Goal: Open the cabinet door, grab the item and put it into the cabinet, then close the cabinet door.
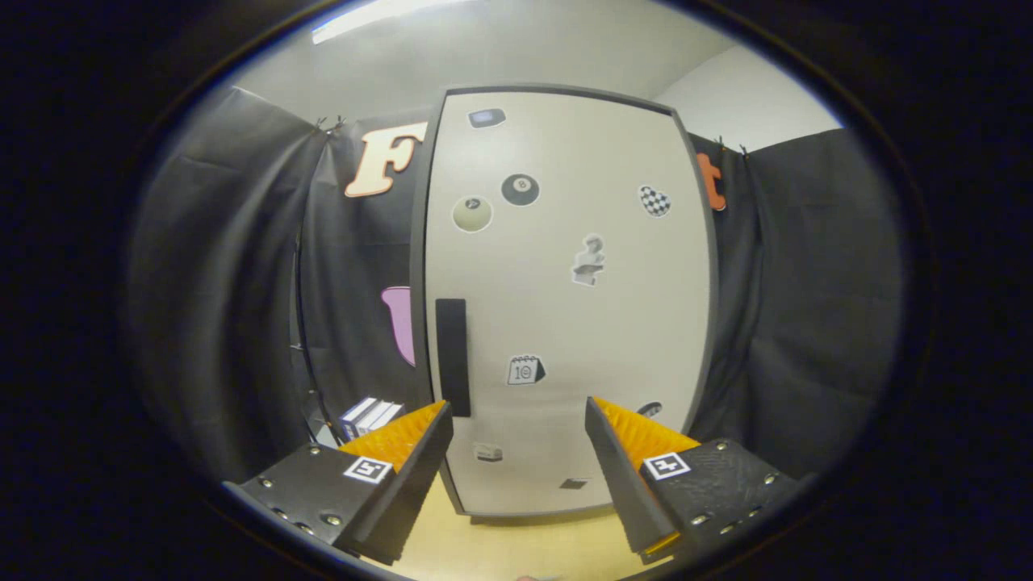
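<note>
Pale cream, the cabinet door (565, 307) stands shut straight ahead, its dark vertical handle (452, 357) near its left edge. Stickers dot it: a black ball marked 8 (520, 190), a calendar page reading 10 (525, 370), a checkered heart (654, 201). Left of the cabinet lies a small striped box (370, 415). The gripper (516, 420) points level at the door, fingers spread wide, holding nothing.

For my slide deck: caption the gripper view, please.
Open gripper faces the closed cabinet door, its dark handle just ahead.
</note>
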### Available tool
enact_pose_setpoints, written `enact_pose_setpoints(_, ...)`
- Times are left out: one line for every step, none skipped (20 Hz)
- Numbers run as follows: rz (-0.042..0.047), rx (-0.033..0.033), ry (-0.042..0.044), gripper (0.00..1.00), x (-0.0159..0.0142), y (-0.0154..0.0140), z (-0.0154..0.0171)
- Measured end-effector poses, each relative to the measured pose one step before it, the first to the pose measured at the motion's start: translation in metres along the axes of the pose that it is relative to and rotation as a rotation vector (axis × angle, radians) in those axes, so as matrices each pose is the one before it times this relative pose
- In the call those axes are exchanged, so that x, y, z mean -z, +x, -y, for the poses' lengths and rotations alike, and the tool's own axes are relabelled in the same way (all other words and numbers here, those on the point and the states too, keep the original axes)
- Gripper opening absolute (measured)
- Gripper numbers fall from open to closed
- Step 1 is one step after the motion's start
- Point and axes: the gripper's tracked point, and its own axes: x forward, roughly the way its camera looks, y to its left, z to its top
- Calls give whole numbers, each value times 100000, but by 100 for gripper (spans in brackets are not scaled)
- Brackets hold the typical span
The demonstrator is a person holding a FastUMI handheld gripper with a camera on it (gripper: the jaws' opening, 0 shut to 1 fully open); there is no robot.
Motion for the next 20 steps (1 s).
enact_pose_setpoints(225, -854, 606, 98, -61, 869, -666)
enact_pose_setpoints(-150, -689, 152, 97, 98, 804, -484)
enact_pose_setpoints(44, -726, 192, 97, 10, 813, -603)
enact_pose_setpoints(-148, -525, 86, 97, 47, 793, -490)
enact_pose_setpoints(114, -635, 90, 97, 15, 790, -584)
enact_pose_setpoints(338, 61, -72, 97, -107, 796, -356)
enact_pose_setpoints(735, -3, -285, 97, -130, 859, -432)
enact_pose_setpoints(-354, -253, 93, 97, 214, 674, -383)
enact_pose_setpoints(-723, -225, 322, 97, 251, 701, -373)
enact_pose_setpoints(-834, 96, 271, 97, 266, 623, -157)
enact_pose_setpoints(265, 361, 270, 97, -8, 562, -147)
enact_pose_setpoints(163, 491, -213, 97, 4, 505, -33)
enact_pose_setpoints(-523, 402, -322, 97, 114, 439, -31)
enact_pose_setpoints(-290, -246, 144, 97, 109, 293, -233)
enact_pose_setpoints(133, 433, 9, 97, -129, 212, -33)
enact_pose_setpoints(83, 17, 44, 97, -77, 104, -57)
enact_pose_setpoints(682, 623, 221, 97, -201, 37, 108)
enact_pose_setpoints(838, 459, 70, 97, -240, 28, 65)
enact_pose_setpoints(-149, 287, -365, 97, 2, -66, 84)
enact_pose_setpoints(-387, 710, -613, 97, 58, -53, 234)
